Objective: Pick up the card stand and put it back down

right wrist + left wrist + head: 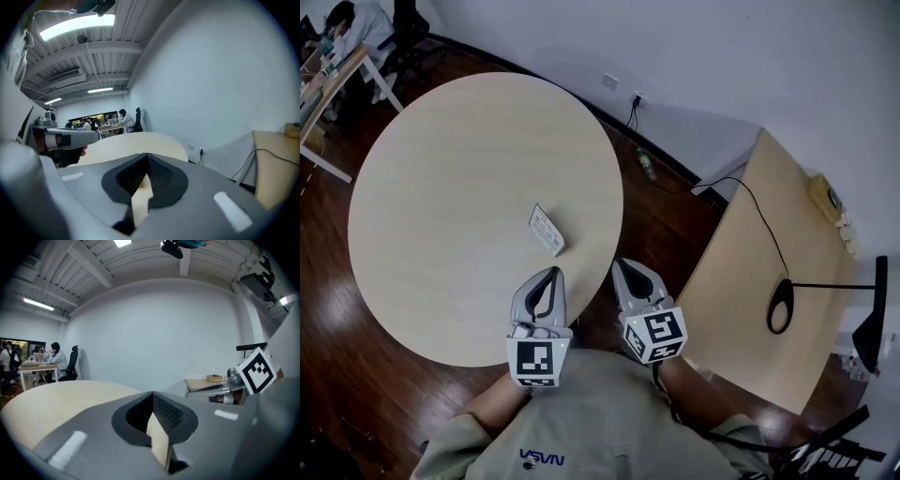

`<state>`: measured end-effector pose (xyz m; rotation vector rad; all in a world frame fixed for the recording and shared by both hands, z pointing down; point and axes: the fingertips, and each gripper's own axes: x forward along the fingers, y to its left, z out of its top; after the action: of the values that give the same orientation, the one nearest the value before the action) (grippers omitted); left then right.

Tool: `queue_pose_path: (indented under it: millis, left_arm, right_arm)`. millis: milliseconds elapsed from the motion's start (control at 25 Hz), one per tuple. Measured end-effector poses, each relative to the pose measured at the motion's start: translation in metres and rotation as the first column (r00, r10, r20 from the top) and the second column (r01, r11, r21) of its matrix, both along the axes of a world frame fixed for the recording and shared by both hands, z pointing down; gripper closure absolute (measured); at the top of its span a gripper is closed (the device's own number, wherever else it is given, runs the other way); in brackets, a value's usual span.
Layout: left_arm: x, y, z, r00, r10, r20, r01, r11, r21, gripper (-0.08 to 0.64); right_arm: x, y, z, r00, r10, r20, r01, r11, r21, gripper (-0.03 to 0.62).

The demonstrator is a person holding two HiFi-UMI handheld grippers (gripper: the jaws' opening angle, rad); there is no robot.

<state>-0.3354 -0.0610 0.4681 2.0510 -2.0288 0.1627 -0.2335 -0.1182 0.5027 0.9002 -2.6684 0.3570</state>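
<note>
Both tools are empty. The left gripper [550, 273] has its jaws together with nothing between them, and so does the right gripper [624, 265].

The card stand [547, 230] sits on the round table [441, 206], just ahead of the left tips and ahead-left of the right tips. Neither gripper view shows it.

Risks as I see them:
- If I go in with the jaws closed, the tips will shove the stand instead of straddling it. It looks small and light and would skate on that smooth top.
- It sits near the table edge on the right gripper's side, so a sideways nudge could send it to the floor [652, 220].
- The grippers are side by side and close, so swinging either across could make them clash.
- I can't tell how the stand is seated, so a pinch on the card face may tip it.
</note>
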Motion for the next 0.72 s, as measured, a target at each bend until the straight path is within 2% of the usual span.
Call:
queue_pose_path:
  millis: [120,280,400,480,600,720]
  left_arm:
    - [0.039,-0.003,-0.017,0.997,0.077,-0.001,-0.077,0.997,0.014,0.552]
    - [0.109,-0.009,-0.032,0.979,0.203,0.032,-0.205,0.977,0.065,0.552]
    - [0.165,0.003,-0.042,0.951,0.304,0.048,-0.307,0.95,0.059,0.552]
    - [0.199,0.015,-0.046,0.93,0.362,0.062,-0.365,0.93,0.052,0.552]
    - [0.239,0.036,-0.048,0.914,0.4,0.074,-0.404,0.913,0.061,0.552]
    - [0.274,0.059,-0.058,0.902,0.422,0.091,-0.429,0.9,0.08,0.552]
  right_arm:
    - [0.042,0.007,-0.036,0.996,0.079,0.029,-0.08,0.996,0.041,0.592]
    - [0.116,0.024,-0.065,0.975,0.216,0.052,-0.22,0.972,0.081,0.592]
    - [0.179,0.049,-0.078,0.942,0.33,0.062,-0.335,0.937,0.102,0.592]
    - [0.218,0.067,-0.087,0.91,0.404,0.088,-0.413,0.903,0.122,0.592]
    - [0.266,0.098,-0.101,0.864,0.488,0.129,-0.503,0.853,0.142,0.592]
    - [0.301,0.127,-0.108,0.844,0.515,0.148,-0.534,0.83,0.16,0.592]
